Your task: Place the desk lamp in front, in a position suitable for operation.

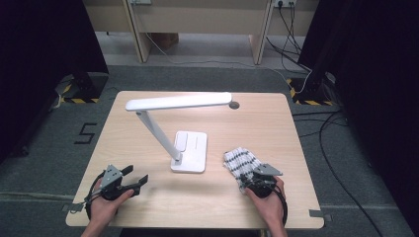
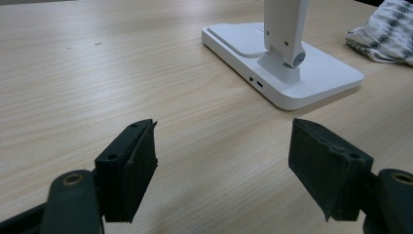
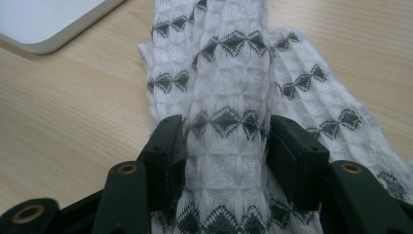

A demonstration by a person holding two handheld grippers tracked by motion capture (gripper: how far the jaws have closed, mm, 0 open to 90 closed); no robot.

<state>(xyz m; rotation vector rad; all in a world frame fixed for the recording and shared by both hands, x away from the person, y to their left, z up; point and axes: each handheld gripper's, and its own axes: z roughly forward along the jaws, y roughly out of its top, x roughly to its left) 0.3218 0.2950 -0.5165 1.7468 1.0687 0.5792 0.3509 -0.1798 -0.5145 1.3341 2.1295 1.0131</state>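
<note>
Your right gripper (image 1: 256, 174) sits at about 5 o'clock on the tabletop (image 1: 257, 123), in your right hand (image 1: 269, 202). It is clamped on the cloth (image 3: 226, 122): in the right gripper view both pads press a raised fold of the white, grey-patterned fabric between them. The rest of the cloth lies flat on the tabletop, spreading away from the gripper toward 12 o'clock, just beside the near right corner of the desk lamp (image 1: 188, 148) base but apart from it.

Your left gripper (image 1: 134, 177) rests at about 7 o'clock in your left hand (image 1: 106, 202). Its jaws stand wide apart with bare wood between them, holding nothing. They point toward the lamp base at centre, well short of it.
</note>
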